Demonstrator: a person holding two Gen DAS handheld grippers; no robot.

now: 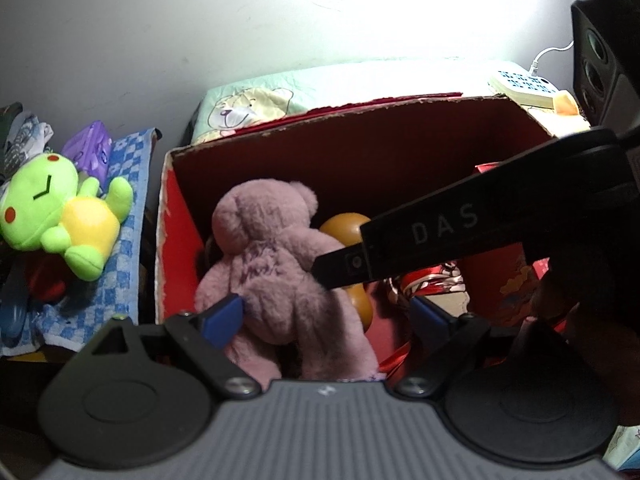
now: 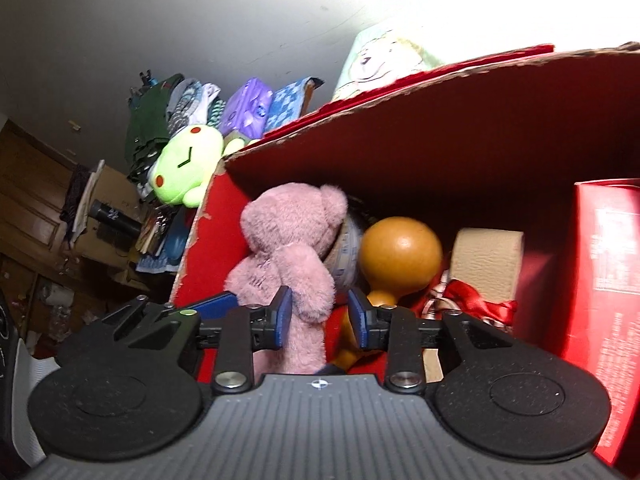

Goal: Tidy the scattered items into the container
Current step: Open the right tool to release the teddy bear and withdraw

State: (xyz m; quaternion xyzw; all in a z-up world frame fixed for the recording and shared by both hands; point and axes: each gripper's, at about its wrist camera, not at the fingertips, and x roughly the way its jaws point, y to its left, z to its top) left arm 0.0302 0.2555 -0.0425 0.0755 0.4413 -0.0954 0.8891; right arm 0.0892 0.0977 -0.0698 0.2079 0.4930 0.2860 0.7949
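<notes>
Where teddy (image 2: 288,248) hides can (image 2: 346,252), label unreadable

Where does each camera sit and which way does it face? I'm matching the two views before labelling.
Left wrist: on the left gripper, angled down into the red box; its blue pads flank the pink bear; the right gripper crosses at right.
Right wrist: on the right gripper, angled down into the box from its right.
Shared: bear, orange gourd, green frog plush.
</notes>
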